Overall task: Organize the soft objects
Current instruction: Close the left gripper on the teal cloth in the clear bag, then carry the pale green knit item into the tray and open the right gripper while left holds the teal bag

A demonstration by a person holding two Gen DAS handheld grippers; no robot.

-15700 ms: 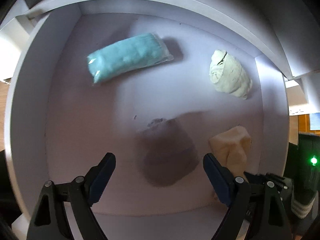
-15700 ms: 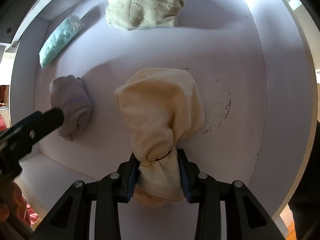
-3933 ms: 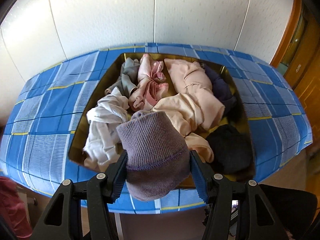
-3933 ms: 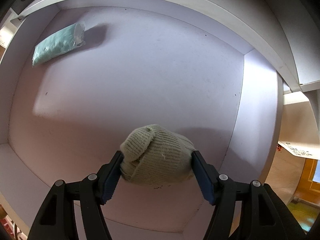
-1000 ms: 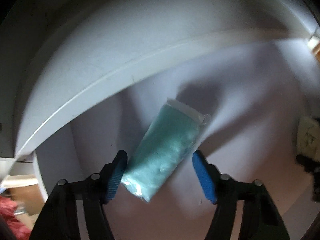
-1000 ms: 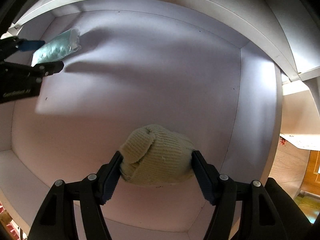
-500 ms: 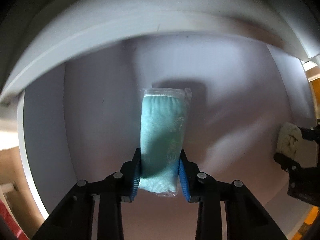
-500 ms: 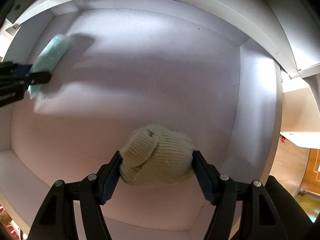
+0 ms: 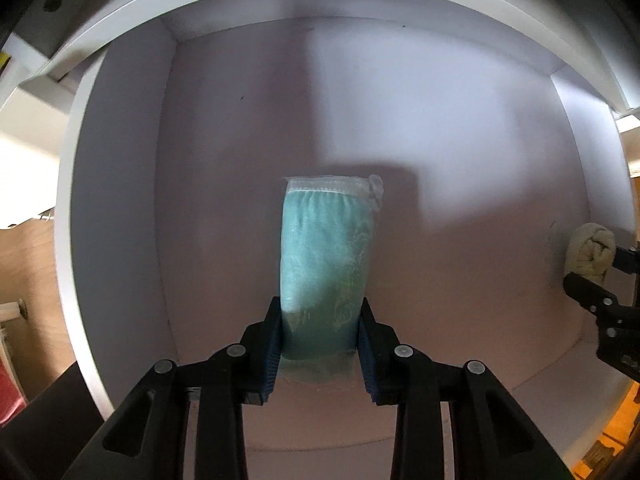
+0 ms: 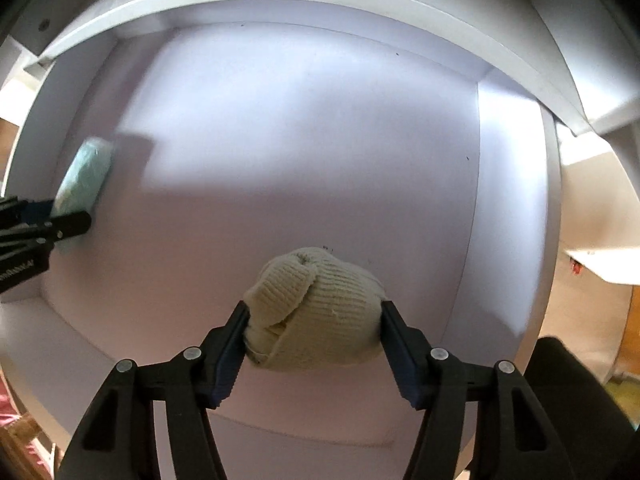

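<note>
**Both bundles gripped, neither sorted yet**

Our left gripper (image 9: 320,340) clamps the teal plastic-wrapped cloth roll (image 9: 326,256) between its fingers. Our right gripper (image 10: 314,330) is closing on the cream knitted sock ball (image 10: 316,312). Placing both remains.

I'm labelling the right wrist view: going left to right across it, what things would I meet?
Left gripper → teal packet → cream knit roll, between the right gripper's closing jaws.

Ribbed knit bundle (image 10: 316,312), matt shelf (image 10: 320,140)
</note>
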